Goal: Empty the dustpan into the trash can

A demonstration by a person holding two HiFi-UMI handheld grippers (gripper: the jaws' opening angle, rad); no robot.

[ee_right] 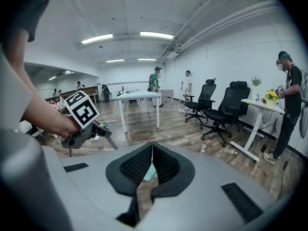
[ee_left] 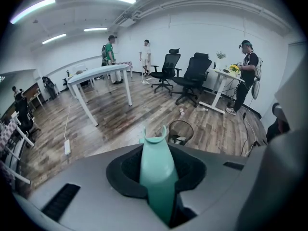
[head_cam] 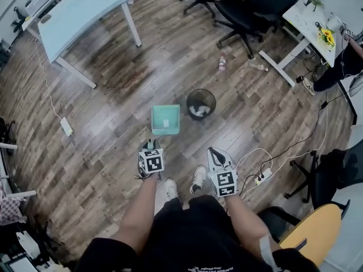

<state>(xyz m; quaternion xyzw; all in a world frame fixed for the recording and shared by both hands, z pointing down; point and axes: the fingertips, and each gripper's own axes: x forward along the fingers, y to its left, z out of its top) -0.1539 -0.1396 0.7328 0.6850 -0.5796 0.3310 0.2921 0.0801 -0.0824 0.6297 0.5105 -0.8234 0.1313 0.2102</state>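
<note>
Teal dustpan (head_cam: 165, 119) is low, just beside the black trash can (head_cam: 201, 103) in the head view; tipped short of the rim, it could spill on the floor (head_cam: 113, 84). In the left gripper view the fingers of my left gripper (ee_left: 156, 171) clench its smooth handle (ee_left: 155, 150), which might twist. In the right gripper view my right gripper (ee_right: 152, 163) is clenched, empty.
</note>
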